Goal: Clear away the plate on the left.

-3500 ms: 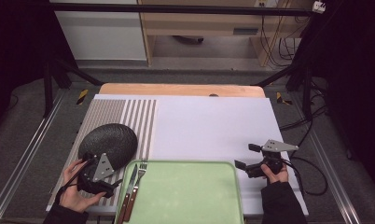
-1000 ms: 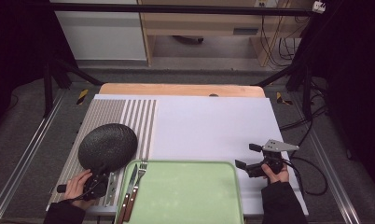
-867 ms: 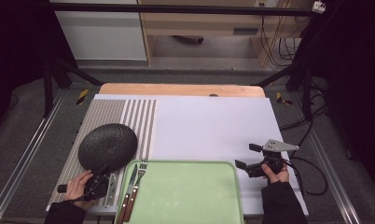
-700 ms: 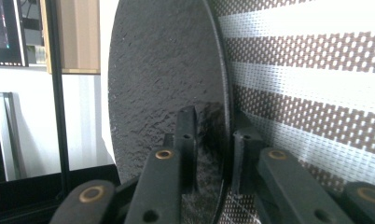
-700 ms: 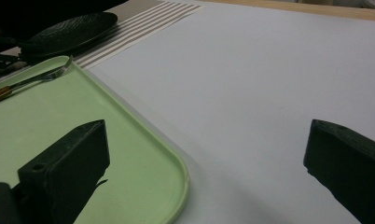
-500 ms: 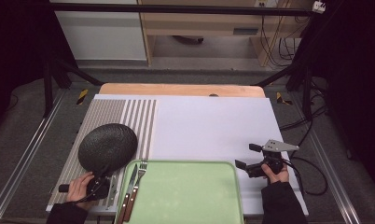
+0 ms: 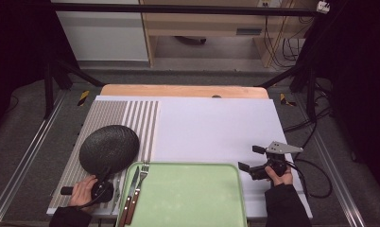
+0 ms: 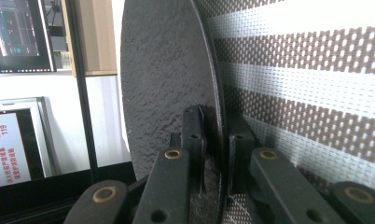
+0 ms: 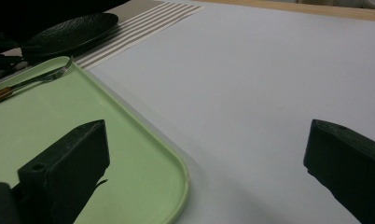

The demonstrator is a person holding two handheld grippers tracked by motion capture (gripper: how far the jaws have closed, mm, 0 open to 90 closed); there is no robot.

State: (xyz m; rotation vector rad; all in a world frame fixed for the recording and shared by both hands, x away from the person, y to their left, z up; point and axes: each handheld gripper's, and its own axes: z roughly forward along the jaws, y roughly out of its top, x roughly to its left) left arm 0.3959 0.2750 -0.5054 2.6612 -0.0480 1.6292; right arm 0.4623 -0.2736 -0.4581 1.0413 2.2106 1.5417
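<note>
A round black textured plate (image 7: pixel 109 148) lies on the striped placemat (image 7: pixel 131 124) at the left of the white table cover (image 7: pixel 211 127). The left gripper (image 7: pixel 103 187) is at the plate's near edge; in the left gripper view its two jaws are closed on the plate's rim (image 8: pixel 212 140), one jaw on each face of the edge, with the striped weave of the mat behind. The person's left hand (image 7: pixel 82 189) grips the handle at the near left corner of the table.

Compared with 3.5 seconds ago, the left gripper has turned and drawn back toward the near edge: then its grey three-cornered plate lay over the plate's near rim, and now the gripper sits lower and closer to the person. The plate has shifted slightly nearer and to the left on the mat. Over the last second little has changed.

The light green tray (image 7: pixel 193 198) sits at the near middle of the table, just right of the plate. A fork (image 7: pixel 140 184) and a knife (image 7: pixel 129 194), both with brown wooden handles, lie side by side along the tray's left edge, tines and blade pointing far. They are where they were before.

The right gripper (image 7: pixel 253 161) rests at the near right, beside the tray's right rim, held by the right hand (image 7: pixel 279 176). Its jaws stand wide apart and hold nothing; the right gripper view shows the tray's corner (image 9: pixel 176 186) and bare white cover between them. It has not moved across the frames.
</note>
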